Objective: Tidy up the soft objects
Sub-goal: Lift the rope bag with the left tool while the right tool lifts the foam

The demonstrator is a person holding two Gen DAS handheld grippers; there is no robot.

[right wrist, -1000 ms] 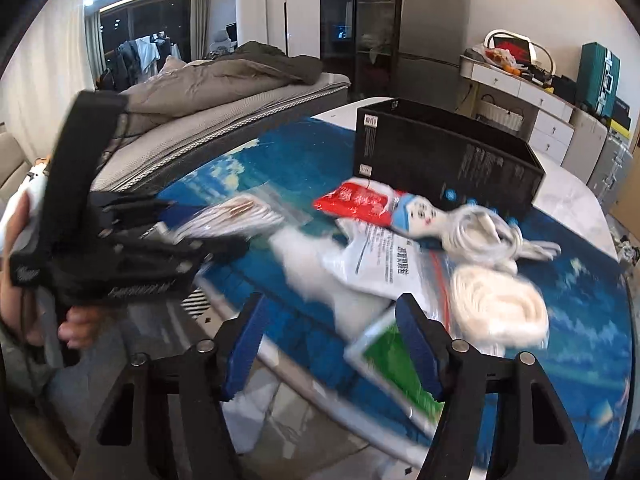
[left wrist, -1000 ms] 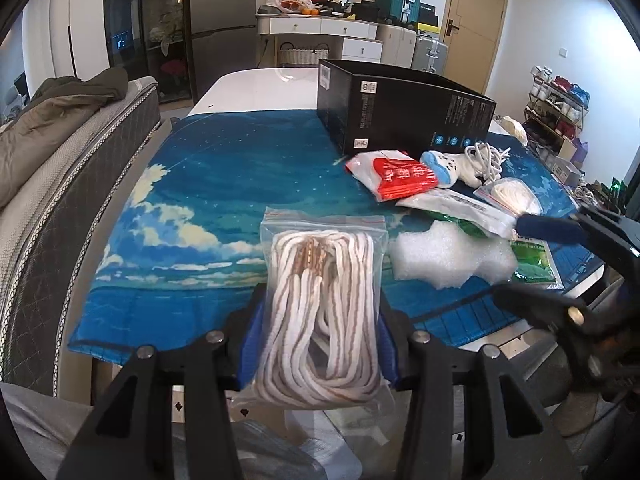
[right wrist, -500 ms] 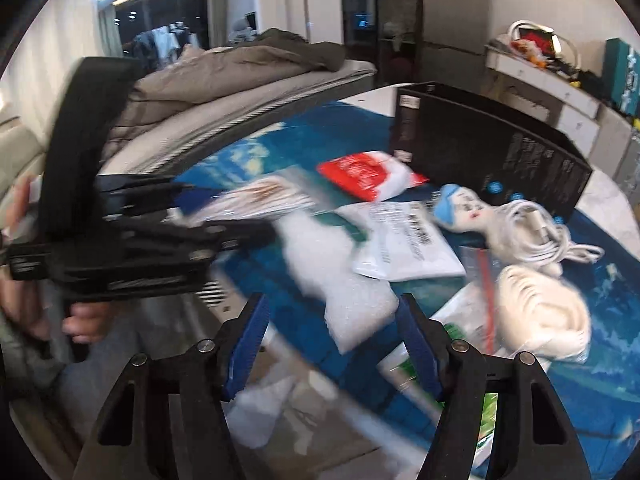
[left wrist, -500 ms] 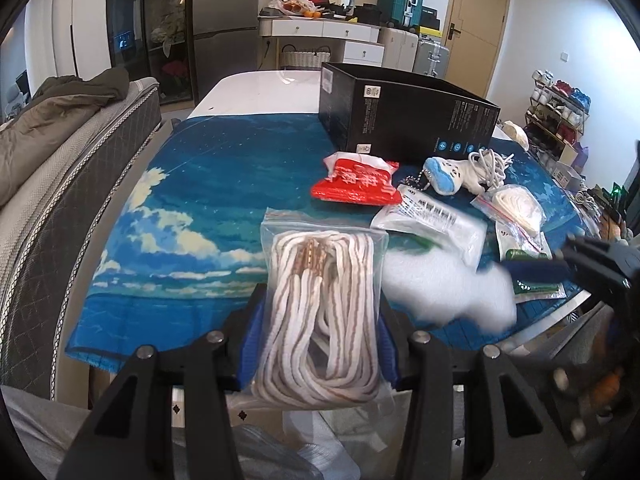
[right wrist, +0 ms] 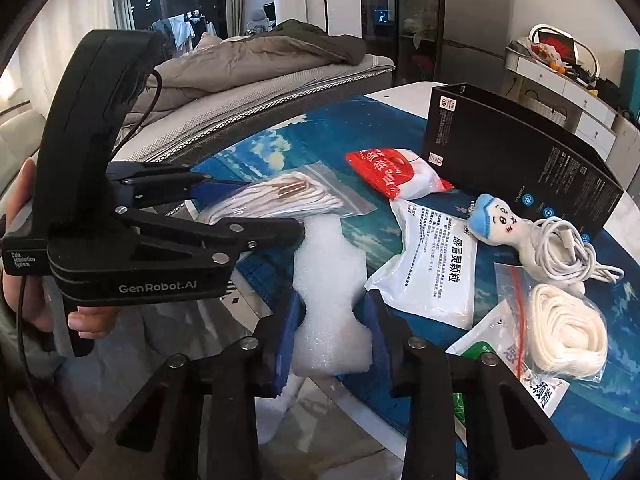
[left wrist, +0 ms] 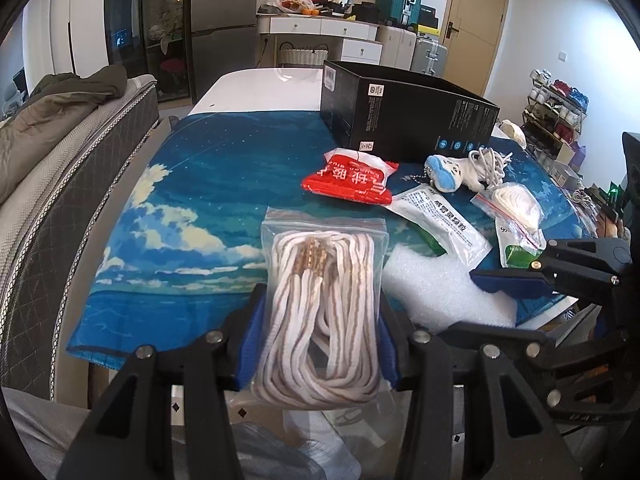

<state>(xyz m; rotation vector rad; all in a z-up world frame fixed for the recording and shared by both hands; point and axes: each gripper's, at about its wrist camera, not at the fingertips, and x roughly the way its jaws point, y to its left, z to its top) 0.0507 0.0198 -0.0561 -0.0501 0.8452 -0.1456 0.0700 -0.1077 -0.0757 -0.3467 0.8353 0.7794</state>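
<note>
Progress: early, as I judge it. Black box [left wrist: 408,120] stands at the far side of the blue cloth [left wrist: 224,184], and if that's where things go, I can't see inside it. Loose on the cloth: red pouch [left wrist: 352,180], white sachet [left wrist: 444,220], small doll [left wrist: 444,168] lying against a white cable [left wrist: 490,160], a bagged white cord [left wrist: 516,204] and a green-and-white packet [right wrist: 500,364] under it. So most of the sorting is left.

Left gripper [left wrist: 320,336]: partly closed, pads clamped on both sides of the rope bag [left wrist: 322,312], a zip bag of white-and-tan cord. Bag is held upright at the near edge of the table, off the cloth.

Right gripper [right wrist: 332,332]: jaws have just been closing, with the foam piece [right wrist: 330,300] between them. Pads [right wrist: 288,332] now press both sides of its near end and dent it visibly. Far end of the foam rests on the cloth just beside the left gripper, near end overhangs the table edge.

Both my hands are full, nothing boxed that I can see.
</note>
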